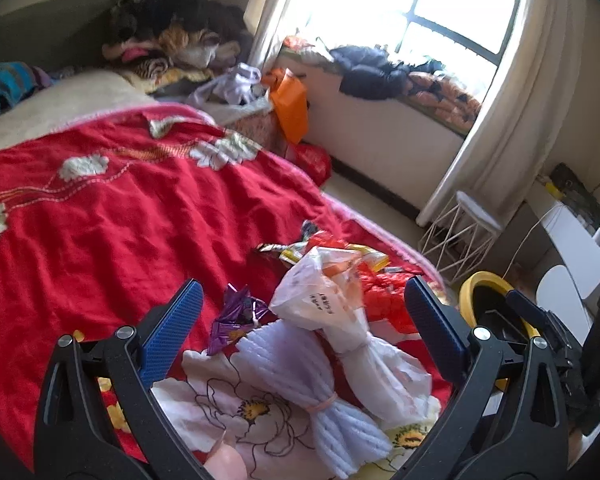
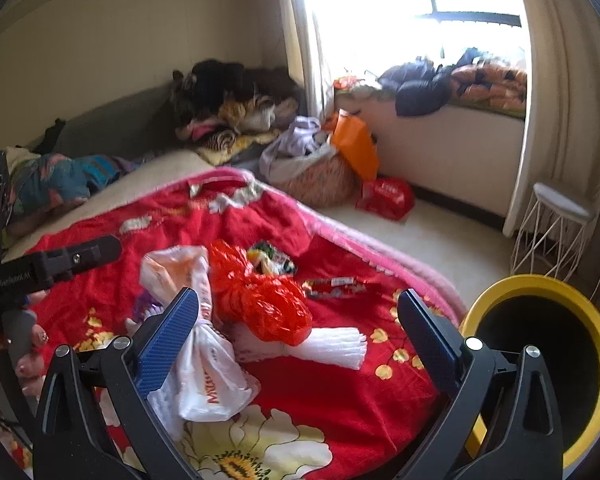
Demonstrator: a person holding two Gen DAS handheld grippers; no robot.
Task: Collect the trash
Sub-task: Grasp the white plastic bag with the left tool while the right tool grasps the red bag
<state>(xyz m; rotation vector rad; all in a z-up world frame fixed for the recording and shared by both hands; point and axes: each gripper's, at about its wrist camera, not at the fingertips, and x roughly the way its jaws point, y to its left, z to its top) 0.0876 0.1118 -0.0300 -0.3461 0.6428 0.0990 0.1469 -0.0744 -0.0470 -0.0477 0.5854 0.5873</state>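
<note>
Scene: bed with red floral blanket [image 1: 100, 208], trash scattered on its near corner, yellow-rimmed bin [image 2: 540, 364] just off the bed edge on the right.
White plastic bag [image 1: 340, 320]: knotted, lies on the blanket; long axis runs from far-left to near-right in the left wrist view, puffed end pointing away toward the window side, twisted tail toward the camera.
White foam bundle [image 1: 312, 384]: strips tied with a band near one end, just beside the white bag, touching it; long axis roughly parallel to the bag, fanned end nearest the camera.
Red plastic bag [image 2: 260, 300]: crumpled, lies across the foam bundle in the right wrist view; long axis runs far-left to near-right.
Purple foil wrapper [image 1: 236, 316]: crinkled, left of the white bag, near the left finger.
Snack wrappers [image 2: 272, 260]: small pile beyond the red bag, further strip wrapper [image 2: 336, 284] to their right.
Left gripper [image 1: 304, 340]: jaws spread wide, holding nothing; hovers low over the bed with the white bag and foam bundle between the fingers; pointed along the bed toward the window.
Right gripper [image 2: 300, 336]: jaws spread wide, holding nothing; tilted down at the blanket, red bag and foam bundle between the fingers, bin just beyond its right finger.
Hand pose: left hand [image 2: 24, 344] wraps the gripper handle at left edge of right wrist view, painted nails visible.
</note>
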